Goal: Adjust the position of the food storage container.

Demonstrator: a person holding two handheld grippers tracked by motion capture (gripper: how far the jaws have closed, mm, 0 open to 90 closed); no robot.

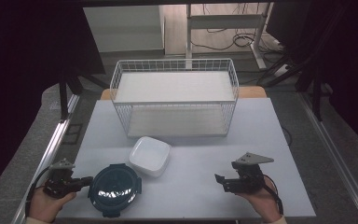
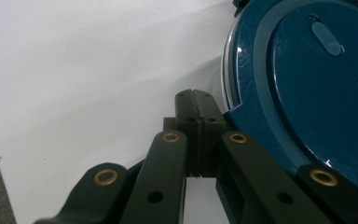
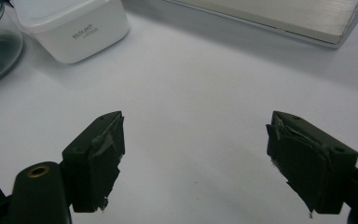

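Left tongs (image 1: 87,180), closed and empty, are nudging the round dark-blue lidded container (image 1: 114,188); right tongs (image 1: 220,180) are waiting open above the white tabletop (image 1: 191,186).

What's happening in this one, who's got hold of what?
A person sits at a white table with tongs in each hand. The left tongs are shut, their tips right beside the rim of a round dark blue lidded container, gripping nothing visible. The right tongs are open over bare table, holding nothing. A white square dish sits just behind the container, and a white wire rack stands at the back.
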